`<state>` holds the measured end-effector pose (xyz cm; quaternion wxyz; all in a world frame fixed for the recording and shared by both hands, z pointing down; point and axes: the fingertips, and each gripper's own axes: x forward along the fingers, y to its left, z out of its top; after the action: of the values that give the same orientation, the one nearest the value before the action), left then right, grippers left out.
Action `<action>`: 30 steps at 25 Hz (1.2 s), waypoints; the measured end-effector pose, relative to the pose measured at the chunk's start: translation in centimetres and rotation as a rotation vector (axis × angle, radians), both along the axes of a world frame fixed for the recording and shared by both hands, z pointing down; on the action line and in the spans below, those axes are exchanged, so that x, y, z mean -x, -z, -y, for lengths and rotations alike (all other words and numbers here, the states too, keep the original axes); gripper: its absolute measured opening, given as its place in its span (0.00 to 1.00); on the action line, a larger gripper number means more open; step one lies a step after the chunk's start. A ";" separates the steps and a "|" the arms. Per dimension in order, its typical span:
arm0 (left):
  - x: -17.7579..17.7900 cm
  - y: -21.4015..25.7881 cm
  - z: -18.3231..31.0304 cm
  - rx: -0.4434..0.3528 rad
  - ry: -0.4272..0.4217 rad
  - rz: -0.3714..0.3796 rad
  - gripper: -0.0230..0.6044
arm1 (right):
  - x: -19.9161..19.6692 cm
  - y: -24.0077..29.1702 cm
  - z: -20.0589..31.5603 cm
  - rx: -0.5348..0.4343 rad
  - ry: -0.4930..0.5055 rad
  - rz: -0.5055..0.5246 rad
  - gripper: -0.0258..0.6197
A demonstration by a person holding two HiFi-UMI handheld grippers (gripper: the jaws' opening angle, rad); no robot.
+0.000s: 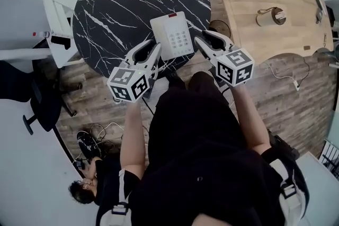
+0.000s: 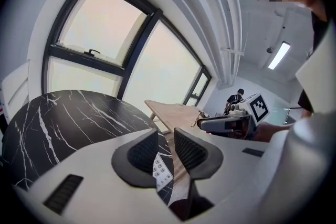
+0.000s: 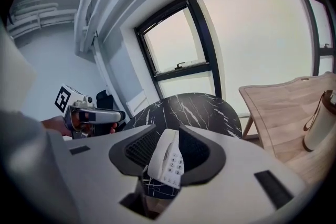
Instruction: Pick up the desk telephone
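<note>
Holding nothing, the left tool (image 1: pixel 150 53) and right tool (image 1: pixel 207 41) both have jaws apart. The desk telephone (image 1: pixel 172 35) lies flat on the table (image 1: pixel 116 2) between their tips, its long axis running ahead of them.

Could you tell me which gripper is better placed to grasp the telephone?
Probably the right gripper: its open jaws frame the desk telephone; the left gripper shows only some keypad through a narrower gap.

I see a white desk telephone (image 1: pixel 172 35) lying flat, keypad up, with a red strip along its far edge. It sits near the closest rim of a round black marble table (image 1: pixel 116 2).
</note>
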<state>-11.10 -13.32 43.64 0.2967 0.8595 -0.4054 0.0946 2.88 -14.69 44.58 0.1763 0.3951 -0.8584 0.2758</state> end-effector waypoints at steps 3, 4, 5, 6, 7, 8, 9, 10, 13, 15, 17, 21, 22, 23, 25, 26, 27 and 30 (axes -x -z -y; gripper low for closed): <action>0.3 -1.3 0.2 0.037 -0.013 -0.015 0.23 | 0.5 -1.3 -0.1 0.032 0.006 -0.022 0.29; 0.3 -1.8 0.1 0.052 -0.017 -0.020 0.24 | 0.6 -1.8 -0.2 0.045 0.008 -0.029 0.29; 0.3 -2.4 0.1 0.067 -0.021 -0.022 0.26 | 0.6 -2.2 -0.3 0.058 0.010 -0.034 0.30; 0.3 -2.9 0.2 0.081 -0.025 -0.020 0.28 | 0.6 -2.7 -0.3 0.071 0.013 -0.039 0.31; 0.3 -3.6 0.2 0.095 -0.029 -0.016 0.30 | 0.6 -3.2 -0.2 0.084 0.015 -0.044 0.32; 0.4 -4.2 0.2 0.108 -0.032 -0.012 0.31 | 0.6 -3.7 -0.2 0.096 0.018 -0.050 0.33; 0.4 -4.9 0.2 0.121 -0.034 -0.010 0.33 | 0.6 -4.3 -0.1 0.108 0.022 -0.056 0.34; 0.5 -5.6 0.1 0.135 -0.034 -0.014 0.35 | 0.6 -4.9 -0.1 0.120 0.027 -0.062 0.34; 0.7 -8.1 0.2 0.193 -0.023 -0.057 0.41 | 0.4 -7.2 0.3 0.149 0.045 -0.082 0.36; 0.9 -9.8 0.2 0.238 -0.008 -0.079 0.44 | 0.3 -8.7 0.5 0.170 0.059 -0.091 0.37; 1.0 -11.2 0.1 0.269 -0.002 -0.088 0.46 | 0.2 -10.1 0.6 0.192 0.075 -0.101 0.40; 1.0 -13.2 0.7 0.304 0.010 -0.101 0.48 | 0.6 -12.5 1.2 0.229 0.103 -0.115 0.44; 0.9 -13.7 0.9 0.313 0.010 -0.097 0.50 | 0.8 -13.0 1.3 0.240 0.109 -0.114 0.45; 0.8 -14.1 1.0 0.323 0.009 -0.091 0.51 | 1.0 -13.5 1.4 0.251 0.115 -0.113 0.45; 0.7 -15.1 1.3 0.342 0.009 -0.080 0.55 | 1.2 -14.6 1.6 0.273 0.122 -0.115 0.46; 0.7 -15.6 1.4 0.353 0.011 -0.078 0.56 | 1.3 -15.1 1.7 0.284 0.124 -0.116 0.47; 0.7 -16.2 1.5 0.365 0.013 -0.077 0.57 | 1.4 -15.6 1.9 0.293 0.124 -0.118 0.47; 0.4 -18.0 1.6 0.399 0.011 -0.072 0.59 | 1.7 -17.3 2.2 0.320 0.128 -0.124 0.48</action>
<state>-11.54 -14.89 61.62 0.4760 0.7841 -0.3724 0.1407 1.19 -16.90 61.83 0.3064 0.3229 -0.8145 0.3721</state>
